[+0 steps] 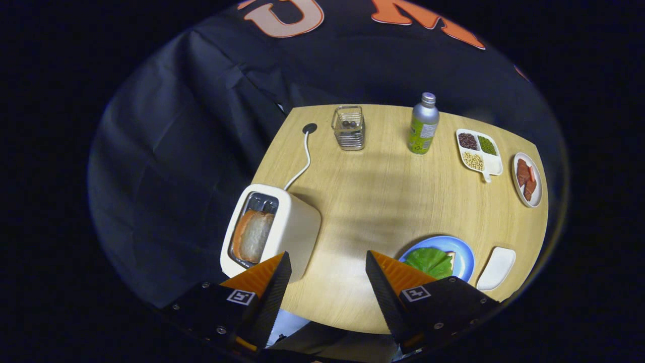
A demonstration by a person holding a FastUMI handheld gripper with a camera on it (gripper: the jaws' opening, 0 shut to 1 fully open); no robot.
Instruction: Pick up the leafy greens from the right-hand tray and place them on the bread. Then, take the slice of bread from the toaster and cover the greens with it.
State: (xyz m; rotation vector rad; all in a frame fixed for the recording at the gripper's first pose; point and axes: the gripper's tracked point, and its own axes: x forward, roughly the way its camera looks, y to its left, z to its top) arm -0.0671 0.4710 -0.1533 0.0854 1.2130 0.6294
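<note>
Gripper (327,267): fingers spread wide, nothing between them, hovering above the near edge of the bench (383,201).

Toaster (272,232): pale, at the bench's near left corner, just ahead of the left finger. Its long axis runs from the near edge toward the far edge. A slice of bread (253,234) stands on edge in the slot, long side along the slot, crust toward the left.

Cord (304,161): white, running from the toaster toward the far left corner, ending at a dark round plug (309,128).

Blue plate (466,257): near edge, right of centre, partly behind the right finger. Leafy greens (428,261) lie flat on it, covering a bread slice whose corner (452,257) peeks out on the right.

White tray (496,268): just beside the plate, at the near right corner, long axis tilted toward the far edge.

Far edge: wire basket (348,128), metal bottle (424,124) upright.

Right edge: divided dish (478,151) with beans in three compartments; oval dish (527,179) with reddish slices.
</note>
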